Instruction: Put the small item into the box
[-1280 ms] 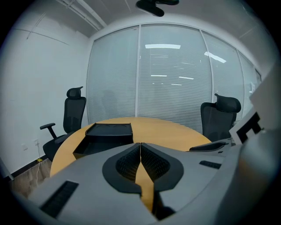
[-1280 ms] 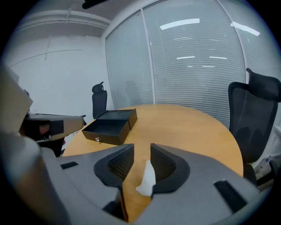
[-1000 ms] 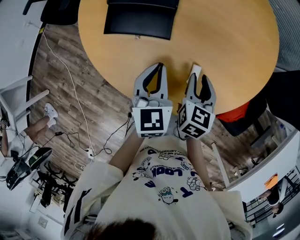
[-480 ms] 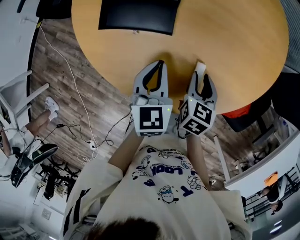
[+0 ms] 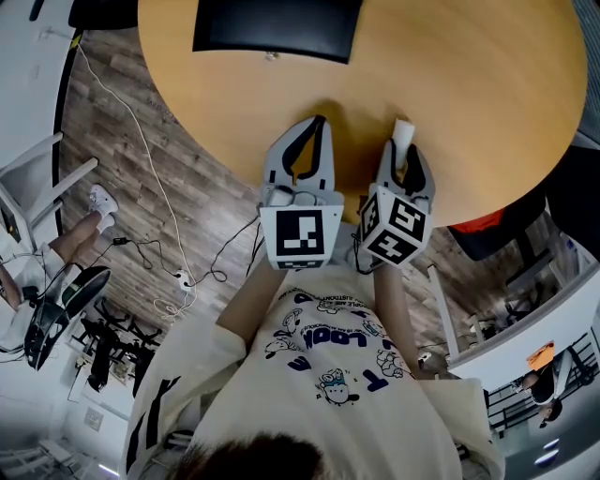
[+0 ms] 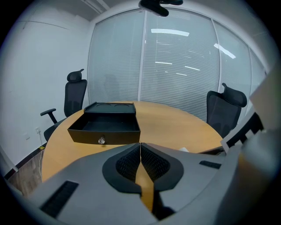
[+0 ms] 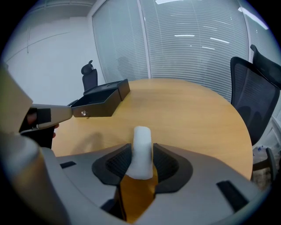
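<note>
The small item (image 5: 403, 130) is a white rounded block on the round wooden table (image 5: 469, 75), near its front edge. My right gripper (image 5: 401, 150) straddles it: in the right gripper view the small item (image 7: 142, 151) stands between the pads. Those jaws have just been opening and stand open around it. Beside it, to the left, my left gripper (image 5: 321, 122) is shut with nothing in it; its pads (image 6: 131, 163) meet in a thin line. The black box (image 5: 272, 28) lies open at the table's far side, also seen as the box (image 6: 105, 127) and the box (image 7: 101, 103).
Black office chairs (image 6: 74, 94) (image 6: 226, 110) stand behind the table, and another chair (image 7: 257, 105) is at the right. Cables (image 5: 150, 187) and a power strip lie on the wood floor to the left. An orange seat (image 5: 473, 225) sits under the table's right edge.
Both grippers have sunk a little toward the table. The white item was beside the right gripper's left finger and now stands between its two fingers.
</note>
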Demonstrator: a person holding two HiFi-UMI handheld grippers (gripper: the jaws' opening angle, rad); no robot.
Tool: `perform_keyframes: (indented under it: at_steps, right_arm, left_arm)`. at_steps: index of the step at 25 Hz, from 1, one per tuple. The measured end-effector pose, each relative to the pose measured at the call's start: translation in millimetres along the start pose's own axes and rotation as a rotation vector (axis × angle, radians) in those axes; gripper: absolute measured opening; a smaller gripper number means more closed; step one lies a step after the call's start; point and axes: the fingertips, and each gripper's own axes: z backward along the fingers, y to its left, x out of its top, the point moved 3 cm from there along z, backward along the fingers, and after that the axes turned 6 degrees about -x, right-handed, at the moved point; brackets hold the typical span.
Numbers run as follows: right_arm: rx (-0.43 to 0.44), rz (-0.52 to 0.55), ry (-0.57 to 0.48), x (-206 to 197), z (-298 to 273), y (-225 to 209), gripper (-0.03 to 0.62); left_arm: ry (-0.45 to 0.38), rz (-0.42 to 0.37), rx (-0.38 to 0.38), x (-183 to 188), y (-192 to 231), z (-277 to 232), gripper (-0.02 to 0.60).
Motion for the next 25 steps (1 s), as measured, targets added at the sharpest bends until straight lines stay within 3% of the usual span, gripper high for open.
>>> perform_keyframes:
  at_steps: [25]
  right_arm:
    - [0.034, 0.004, 0.018, 2.5, -3.9, 13.5, 0.152]
  left_arm:
    - [-0.047, 0.028, 0.049, 7.1, 16.0, 9.5, 0.015]
